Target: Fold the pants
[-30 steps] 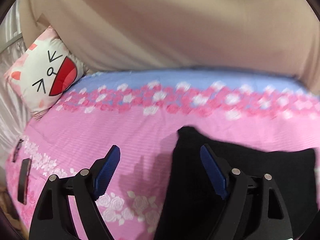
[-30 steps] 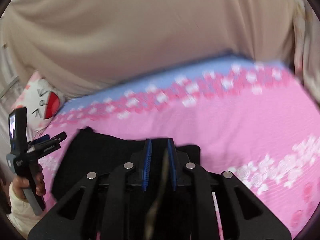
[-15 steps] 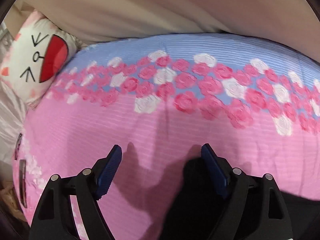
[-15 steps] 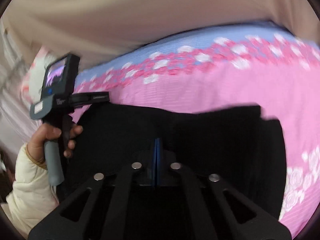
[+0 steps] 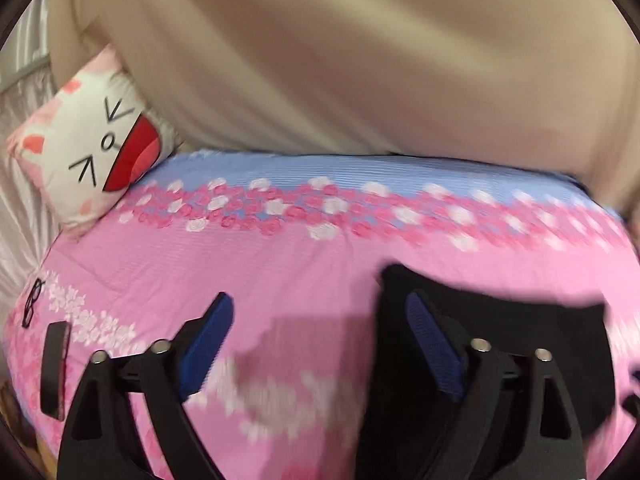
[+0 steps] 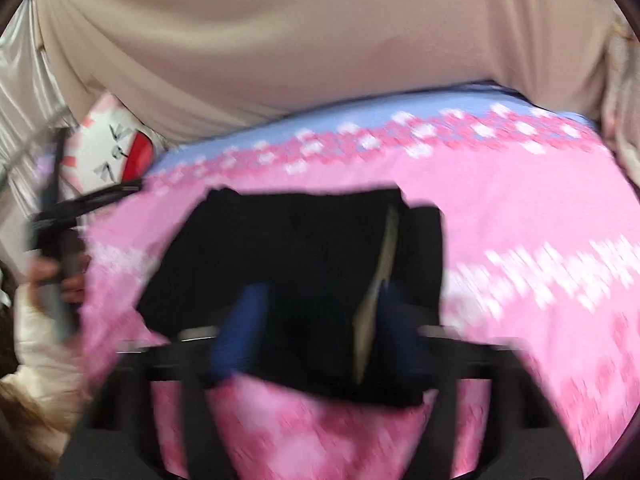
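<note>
We see the folded black pants (image 6: 304,264) lying on the near part of the pink bedspread (image 6: 520,208), our right gripper (image 6: 320,328) opening over them, our left gripper (image 5: 316,340) opening, empty, at their left edge.

Left wrist view: you look forward and down along the left gripper (image 5: 316,344), close over the pink bedspread (image 5: 320,264), facing the beige curtain (image 5: 360,60); cat pillow (image 5: 92,140) at 10 o'clock. Right wrist view: same heading, tilted down, blurred, close above the black pants (image 6: 296,248). Shared by both: bedspread, curtain, pillow, pants; your left gripper also appears at 9 o'clock in the right view.
</note>
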The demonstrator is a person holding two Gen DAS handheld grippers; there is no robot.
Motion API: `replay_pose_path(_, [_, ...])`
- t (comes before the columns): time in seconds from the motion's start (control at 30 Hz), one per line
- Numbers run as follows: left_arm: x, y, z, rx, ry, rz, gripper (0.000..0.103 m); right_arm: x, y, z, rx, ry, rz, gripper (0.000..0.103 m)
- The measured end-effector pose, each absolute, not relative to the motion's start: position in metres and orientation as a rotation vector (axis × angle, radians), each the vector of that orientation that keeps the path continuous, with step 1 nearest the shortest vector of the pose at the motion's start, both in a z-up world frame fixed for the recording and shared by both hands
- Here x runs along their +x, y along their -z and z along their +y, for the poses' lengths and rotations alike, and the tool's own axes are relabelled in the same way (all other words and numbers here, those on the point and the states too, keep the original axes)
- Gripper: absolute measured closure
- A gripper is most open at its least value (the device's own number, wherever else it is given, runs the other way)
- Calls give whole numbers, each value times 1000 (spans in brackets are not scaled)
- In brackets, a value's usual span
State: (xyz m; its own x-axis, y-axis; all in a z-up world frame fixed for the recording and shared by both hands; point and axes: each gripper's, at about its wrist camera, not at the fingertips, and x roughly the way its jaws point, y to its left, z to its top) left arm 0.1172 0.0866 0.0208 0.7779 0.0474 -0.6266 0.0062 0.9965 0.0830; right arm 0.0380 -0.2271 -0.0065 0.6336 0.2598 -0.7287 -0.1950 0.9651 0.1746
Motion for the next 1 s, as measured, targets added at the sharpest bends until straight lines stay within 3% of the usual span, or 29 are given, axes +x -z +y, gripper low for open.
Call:
replay_pose_path(0.23, [31,37,42,304,28,691,12,15,39,-247,196,-257,898,29])
replay_pose_path(0.27, [27,45,38,310,30,703,12,16,40,-247,204,-266,894,40])
replay_pose_path(0.3, [26,50,36,311,39,719,12,16,40,-246,207,-278,889,62])
replay_pose_path(0.33, [26,55,34,305,54,733,12,17,40,-244,205,-297,888,77])
replay_pose_path(0.4, [31,62,31,314,37,749,12,19,43,-238,122,-278,904,81])
replay_pose_path(0.67, [35,71,47,260,-2,800,11,7,31,-249,186,-277,873,77])
replay_pose_path(0.77, [28,62,43,299,-35,766,11,-7,15,-253,151,-231,831,57])
replay_pose_path(0.93, [27,57,39,262,-22,797,11,-18,6,-256,167,-205,803,57])
replay_pose_path(1.0, [28,57,38,244,-13,810,11,-20,4,-252,154,-192,794,51])
